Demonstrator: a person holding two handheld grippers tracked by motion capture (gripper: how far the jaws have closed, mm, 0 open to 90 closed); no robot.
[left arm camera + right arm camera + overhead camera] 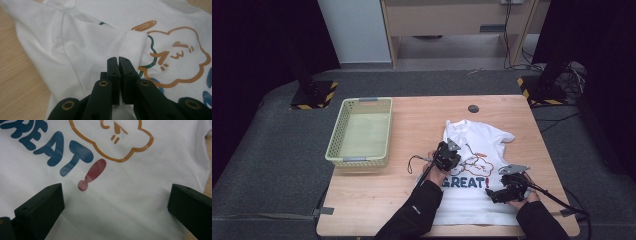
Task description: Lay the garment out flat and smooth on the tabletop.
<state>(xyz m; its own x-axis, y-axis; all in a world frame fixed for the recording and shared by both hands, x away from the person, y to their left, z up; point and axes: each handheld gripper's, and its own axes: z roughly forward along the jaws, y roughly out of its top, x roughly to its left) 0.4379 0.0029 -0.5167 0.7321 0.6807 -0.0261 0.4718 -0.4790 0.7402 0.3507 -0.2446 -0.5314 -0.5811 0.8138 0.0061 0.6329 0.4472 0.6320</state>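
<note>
**Folding the T-shirt: left sleeve pinch**

The white T-shirt (pixel 477 170) lies flat, print side up, on the right half of the wooden table (pixel 412 130), collar toward the far edge. The left gripper (pixel 119 60) is clenched at the hem of the folded-in sleeve (pixel 135 42); its jaws meet with cloth between the tips, so the sleeve edge appears pinched. The right gripper (pixel 115 202) hangs just over the lower chest with its jaws spread wide, grasping nothing, near the red exclamation mark (pixel 93 173).

Procedure, as judged from this position:
1. Keep the pinch on the hem only; taking the body layer beneath would drag the whole shirt.
2. Lift low and carry the sleeve across the print without stretching it.
3. Use the right gripper to pin the body cloth flat.

Surroundings: a pale yellow basket (pixel 361 131) stands well apart to the left. The trailing cable (pixel 419 161) beside the left gripper could snag the cloth.
</note>
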